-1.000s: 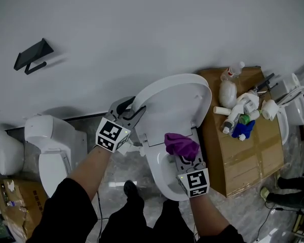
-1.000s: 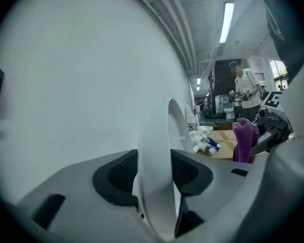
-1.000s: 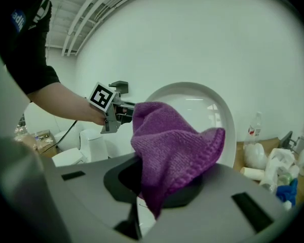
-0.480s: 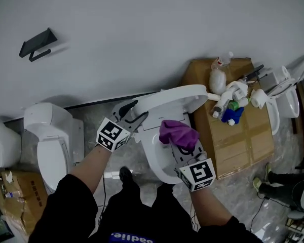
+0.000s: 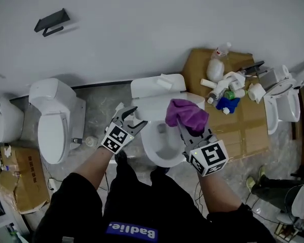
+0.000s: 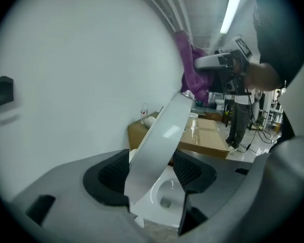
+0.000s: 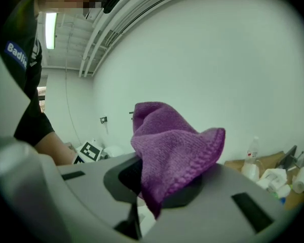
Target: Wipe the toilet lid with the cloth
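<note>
Far left in head view: black bracket (image 5: pixel 50 22) up on the wall, a 2nd toilet (image 5: pixel 53 123) on the floor below it, a carton (image 5: pixel 17 178) in the corner. L gripper (image 5: pixel 134 118) reaches in at the left side of the middle toilet (image 5: pixel 164 146). Its fingers (image 6: pixel 109 178) stand wide & have just been opening, w/ the lower part of the lid (image 6: pixel 159 135) between them; pads don't clamp it. Lid is raised & tilted, leaning up over the bowl, w/ the tank (image 5: pixel 157 86) behind it against the wall. R gripper (image 5: pixel 188 130) is held up over the bowl's right side, fingers closed on the purple cloth (image 5: pixel 186 114), which bunches up & flops over the fingertips. In L gripper view the cloth sits just by the lid's top edge; can't tell if they touch. Right of the toilet: cardboard box (image 5: pixel 243 130) against the wall w/ bottles (image 5: pixel 225 92) & white bits piled on top. A 3rd toilet (image 5: pixel 283 105) stands at the far right.
</note>
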Demonstrator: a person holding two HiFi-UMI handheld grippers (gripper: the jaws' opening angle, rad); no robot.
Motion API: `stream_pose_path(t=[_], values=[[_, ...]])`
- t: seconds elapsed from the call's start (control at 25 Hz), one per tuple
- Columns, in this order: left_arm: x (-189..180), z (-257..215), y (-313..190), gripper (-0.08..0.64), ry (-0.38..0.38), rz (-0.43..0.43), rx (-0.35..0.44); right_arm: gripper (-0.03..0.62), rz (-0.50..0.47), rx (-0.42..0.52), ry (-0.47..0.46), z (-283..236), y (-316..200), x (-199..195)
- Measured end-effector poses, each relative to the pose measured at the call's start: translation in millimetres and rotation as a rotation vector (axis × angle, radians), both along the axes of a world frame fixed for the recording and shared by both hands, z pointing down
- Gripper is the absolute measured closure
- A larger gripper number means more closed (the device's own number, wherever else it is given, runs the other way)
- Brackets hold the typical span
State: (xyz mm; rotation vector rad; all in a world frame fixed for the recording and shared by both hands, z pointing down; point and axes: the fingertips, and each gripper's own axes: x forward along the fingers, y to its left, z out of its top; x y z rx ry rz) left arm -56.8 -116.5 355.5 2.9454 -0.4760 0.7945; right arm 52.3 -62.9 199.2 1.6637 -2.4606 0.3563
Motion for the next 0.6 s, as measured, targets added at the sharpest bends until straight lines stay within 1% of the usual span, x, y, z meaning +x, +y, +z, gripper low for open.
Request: stream_pose_path(t=[0.16, 0.24, 0.28, 0.4, 0.48, 0.6], values=[[-10, 29, 46, 0.297, -0.106, 0.009, 0.017, 0.537, -0.045, -0.017, 0.016, 7, 11, 8], [-13, 38, 66, 0.29, -0.125, 0.017, 0.01, 0.537, -0.052, -0.044, 0.025, 23, 16, 9], [-14, 40, 73, 0.285, -0.117, 0.016, 0.0, 0.537, -0.054, -0.064, 0.027, 34, 18, 9], [-26, 36, 87, 0.285, -0.054, -0.016, -0.058, 0.537, -0.059, -0.131, 0.018, 70, 30, 4], [-38, 34, 94, 0.285, -0.004, -0.054, -0.1, 0.537, -0.054, -0.151, 0.005, 88, 42, 1], [-47, 23, 93, 0.293, 0.084, -0.12, -0.133, 0.537, -0.033, -0.181, 0.019, 104, 55, 1]])
